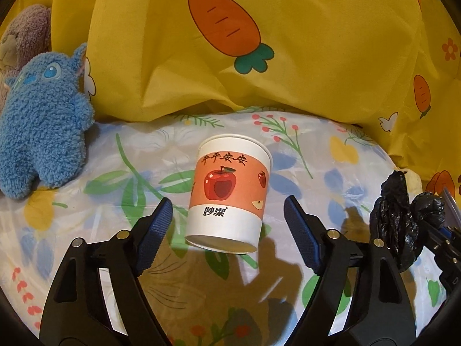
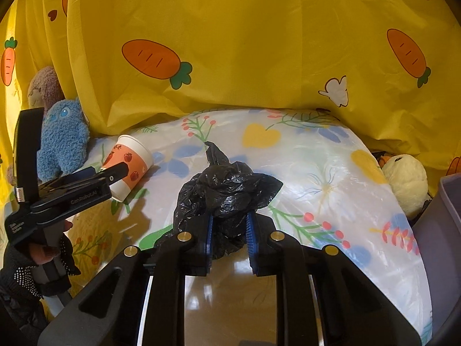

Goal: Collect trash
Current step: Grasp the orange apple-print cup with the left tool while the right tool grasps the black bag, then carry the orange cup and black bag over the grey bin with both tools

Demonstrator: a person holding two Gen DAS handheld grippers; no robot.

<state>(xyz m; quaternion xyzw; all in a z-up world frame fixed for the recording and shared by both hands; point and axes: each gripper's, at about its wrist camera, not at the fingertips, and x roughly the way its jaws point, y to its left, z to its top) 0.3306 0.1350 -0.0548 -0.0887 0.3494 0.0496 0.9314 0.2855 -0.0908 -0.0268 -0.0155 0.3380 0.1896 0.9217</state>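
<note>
Nearest the right wrist camera, the right gripper [image 2: 229,242] is clamped on a crumpled black plastic bag [image 2: 227,190]; the blue pads bite into its lower folds, so the wad is bunched above the jaws and ready to be carried off. Just to the right stands a grey bin wall [image 2: 443,210] — probably where the trash goes, though only its edge shows.

The left gripper [image 1: 227,225] has its jaws apart, one on each side of the base of a paper cup [image 1: 230,190], with a gap either side; nothing is gripped yet. The cup lies tipped over on the flowered sheet [image 1: 331,178], its bottom towards the camera and its mouth pointing away, so the fingers straddle its narrower end — the easier place to pinch.

Further left, a blue plush toy [image 1: 43,132] leans against the yellow carrot-print cloth [image 1: 288,57], with a brownish toy [image 1: 26,40] behind it. A pale plush [image 2: 406,178] sits at the far right.
</note>
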